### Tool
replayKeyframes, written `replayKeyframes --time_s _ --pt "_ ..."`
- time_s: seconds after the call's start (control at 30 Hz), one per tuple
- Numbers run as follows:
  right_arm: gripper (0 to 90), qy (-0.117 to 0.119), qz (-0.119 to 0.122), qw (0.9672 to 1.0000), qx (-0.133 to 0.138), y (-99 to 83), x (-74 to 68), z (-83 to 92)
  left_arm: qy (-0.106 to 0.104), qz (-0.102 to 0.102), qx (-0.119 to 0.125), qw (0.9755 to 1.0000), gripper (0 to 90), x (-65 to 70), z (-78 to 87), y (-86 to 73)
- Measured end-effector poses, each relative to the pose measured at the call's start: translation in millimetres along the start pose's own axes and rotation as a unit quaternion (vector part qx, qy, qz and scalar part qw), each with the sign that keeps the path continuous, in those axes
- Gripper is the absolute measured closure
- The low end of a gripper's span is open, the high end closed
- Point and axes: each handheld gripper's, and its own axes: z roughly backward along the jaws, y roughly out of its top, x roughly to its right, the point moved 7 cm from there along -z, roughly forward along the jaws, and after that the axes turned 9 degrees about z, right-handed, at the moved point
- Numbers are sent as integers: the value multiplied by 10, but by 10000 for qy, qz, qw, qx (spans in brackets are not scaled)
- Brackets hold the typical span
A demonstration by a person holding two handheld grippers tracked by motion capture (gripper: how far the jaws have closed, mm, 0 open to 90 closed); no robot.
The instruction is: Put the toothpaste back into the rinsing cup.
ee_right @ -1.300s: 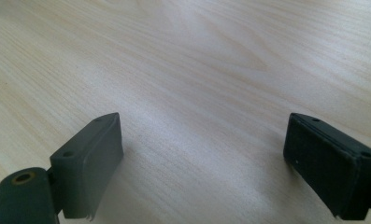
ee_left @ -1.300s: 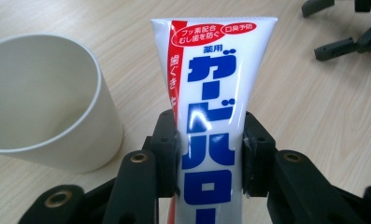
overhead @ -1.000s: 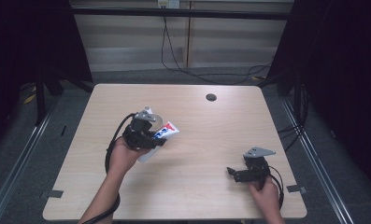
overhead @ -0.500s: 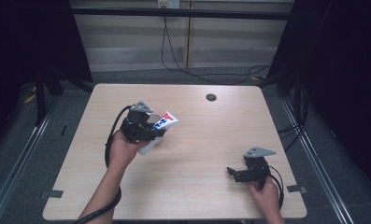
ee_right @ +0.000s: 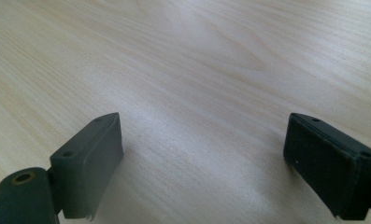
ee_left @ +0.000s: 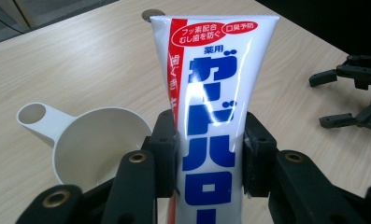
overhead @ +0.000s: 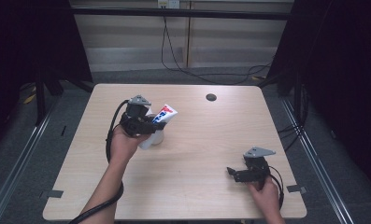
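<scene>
Carrying the toothpaste tube (overhead: pixel 162 116) toward the far side of the table (overhead: pixel 211 186), the left gripper (overhead: pixel 150 124) has shifted a little up the table and to the left since a second ago in the high view, and the tube with it, so that the tube now hangs over the white scoop cup (ee_left: pixel 87 140) rather than beside it. That suggests the work in hand is to bring the tube to the cup, perhaps to stand or drop it inside, and that this is close to done; only lowering and letting go would remain. In the left gripper view the tube (ee_left: pixel 211 116) sits squarely between the two black fingers (ee_left: pixel 164 154), pressed on both flat sides, its crimped end well beyond the fingertips and its lower part running back past them out of the picture. The cup lies just past and to one side of the near finger, its handle with a round hole pointing away, its mouth open below the tube. The grip has not changed: narrow, clamped on the tube. The right gripper (overhead: pixel 239 172) has kept its place near the front right of the table; in its own view the fingers (ee_right: pixel 92 161) stand wide apart with only bare wood between and ahead of them, holding nothing.
</scene>
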Motion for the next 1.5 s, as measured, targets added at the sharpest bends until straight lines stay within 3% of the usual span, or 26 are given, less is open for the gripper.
replayKeyframes --time_s 0.33,1.2,1.5 --pt "114 0 -1 10000 0 0 0 0 139 -26 37 9999 643 -38 22 142" --pt "114 -7 6 10000 10 1 1 -2 307 341 403 9981 647 -234 -23 395" --pt "114 -7 -7 10000 6 1 0 -1 354 355 459 9977 647 -305 -60 446"
